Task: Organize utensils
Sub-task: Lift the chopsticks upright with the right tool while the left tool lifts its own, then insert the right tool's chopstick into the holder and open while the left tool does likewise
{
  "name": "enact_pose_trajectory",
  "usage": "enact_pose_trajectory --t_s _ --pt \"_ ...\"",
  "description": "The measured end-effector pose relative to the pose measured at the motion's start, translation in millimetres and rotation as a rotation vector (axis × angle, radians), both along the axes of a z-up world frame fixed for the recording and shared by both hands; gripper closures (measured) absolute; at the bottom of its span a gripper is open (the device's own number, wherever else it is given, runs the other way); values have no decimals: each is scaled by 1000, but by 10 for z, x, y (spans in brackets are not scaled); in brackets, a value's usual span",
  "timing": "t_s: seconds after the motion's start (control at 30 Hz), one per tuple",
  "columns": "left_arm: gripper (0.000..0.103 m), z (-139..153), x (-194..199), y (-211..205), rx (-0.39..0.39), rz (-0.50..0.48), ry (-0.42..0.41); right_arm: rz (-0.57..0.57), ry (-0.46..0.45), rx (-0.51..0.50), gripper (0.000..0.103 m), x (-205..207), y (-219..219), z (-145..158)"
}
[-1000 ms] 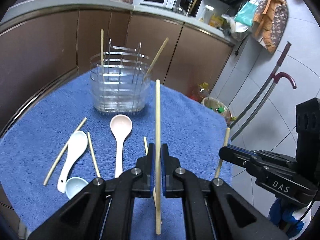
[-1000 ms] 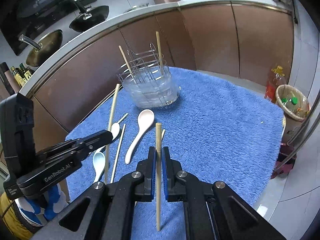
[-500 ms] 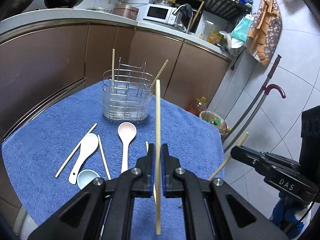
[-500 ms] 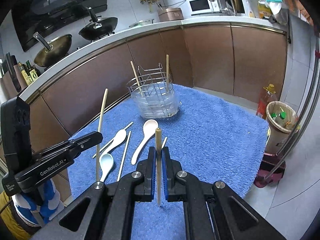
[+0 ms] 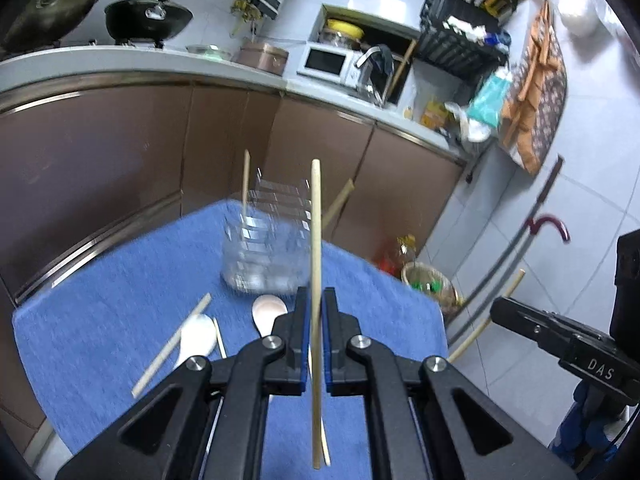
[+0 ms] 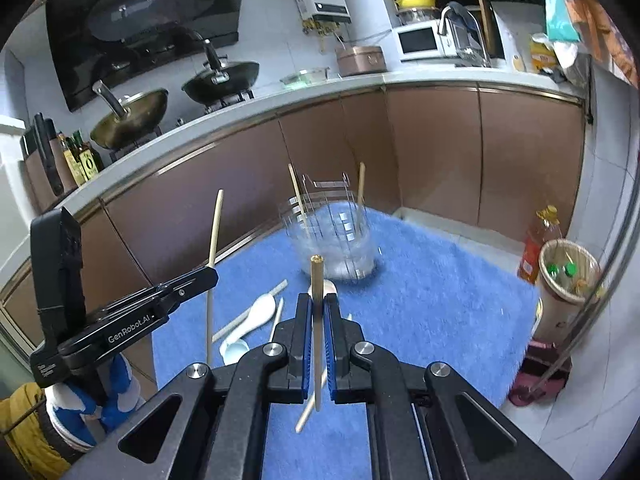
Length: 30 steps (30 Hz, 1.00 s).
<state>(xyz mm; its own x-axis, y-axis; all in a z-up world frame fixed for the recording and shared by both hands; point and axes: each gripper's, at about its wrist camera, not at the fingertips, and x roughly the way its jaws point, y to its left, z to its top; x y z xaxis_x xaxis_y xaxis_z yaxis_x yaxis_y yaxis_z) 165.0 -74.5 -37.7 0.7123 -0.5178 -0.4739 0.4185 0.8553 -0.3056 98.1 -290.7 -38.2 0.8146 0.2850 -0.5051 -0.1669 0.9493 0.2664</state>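
Both grippers are up over the blue-towelled desk [image 5: 100,320], each with its fingers clamped on one wooden chopstick. The left gripper [image 5: 316,340] pinches its chopstick [image 5: 316,240] low on the shaft, most of the length standing above; the right gripper [image 6: 318,344] holds its chopstick [image 6: 317,284] nearer the middle. Light, stiff, smooth sticks, so likely to pivot in a narrow pinch; a mid-shaft hold looks steadier. The clear holder [image 6: 332,240] waits ahead, two sticks already standing inside, spoons lying on the towel.
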Motion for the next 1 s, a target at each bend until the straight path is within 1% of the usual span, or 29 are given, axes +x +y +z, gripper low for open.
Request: enact_pose_trajectory --t_s 0.17,0.27,0.4,0.5,0.6,0.7,0.77,0.87,1.0 --pt "99 309 405 105 -52 42 -55 9 -90 27 97 357 3 318" --pt "99 485 725 88 -74 75 -92 1 -149 34 97 607 11 487" --pt "99 673 1195 -45 -91 119 -152 -19 -220 37 97 946 12 648" --pt "99 730 1477 -174 -83 152 -201 -46 -266 32 97 1245 11 692" --pt "99 661 1737 -320 -60 182 -227 -67 -280 11 97 1527 32 622" --pt "99 502 1963 -435 -31 220 -240 -91 -283 -33 97 1775 72 470" --pt "99 368 2098 -498 -29 236 -236 -98 -278 -54 97 1901 117 348" --pt "98 134 2216 -536 -27 258 -233 -105 -251 -75 97 2061 154 94" --pt "98 -134 2275 -589 -1 269 -234 -109 -213 -92 97 2133 187 -173"
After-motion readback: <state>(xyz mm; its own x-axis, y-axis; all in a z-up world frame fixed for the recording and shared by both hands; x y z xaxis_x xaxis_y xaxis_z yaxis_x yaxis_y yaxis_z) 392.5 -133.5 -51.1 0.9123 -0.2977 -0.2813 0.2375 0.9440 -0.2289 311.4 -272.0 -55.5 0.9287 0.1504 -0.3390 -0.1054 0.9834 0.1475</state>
